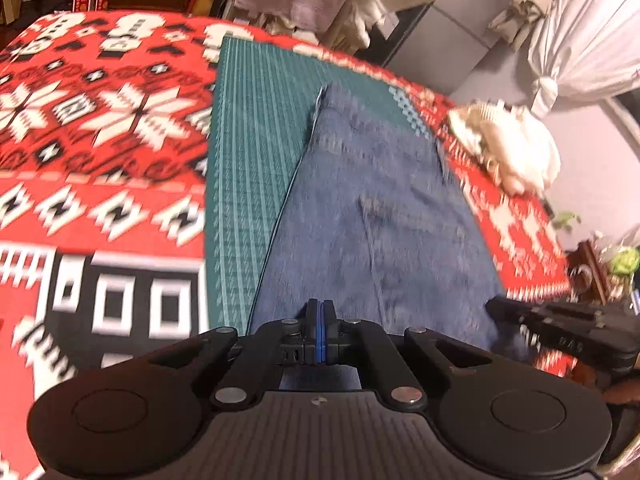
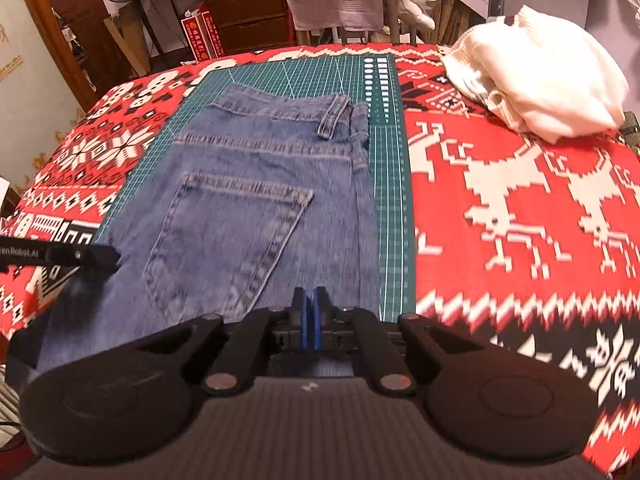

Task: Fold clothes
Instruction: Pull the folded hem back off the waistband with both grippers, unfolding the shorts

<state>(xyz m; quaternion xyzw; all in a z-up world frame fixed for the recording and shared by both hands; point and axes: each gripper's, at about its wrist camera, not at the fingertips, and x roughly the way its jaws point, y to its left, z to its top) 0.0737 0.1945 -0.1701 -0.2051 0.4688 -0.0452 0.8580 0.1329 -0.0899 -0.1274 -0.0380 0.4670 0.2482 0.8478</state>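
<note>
Blue jeans (image 2: 256, 200) lie lengthwise on a green cutting mat (image 2: 390, 184), waistband at the far end and one back pocket facing up. My right gripper (image 2: 310, 308) is shut at their near end, with denim running in under its fingers. My left gripper (image 1: 320, 316) is also shut low over the denim (image 1: 380, 208), near the left edge of the jeans. Each gripper shows in the other's view: the left gripper (image 2: 80, 256) reaches the jeans' left edge, and the right gripper (image 1: 560, 328) sits at their right edge. The grip points themselves are hidden.
A red, white and black patterned cloth (image 2: 520, 200) covers the table. A bundled white knit garment (image 2: 540, 84) sits at the far right, and also appears in the left wrist view (image 1: 516, 148). Wooden furniture, boxes and hanging clothes stand beyond the far edge.
</note>
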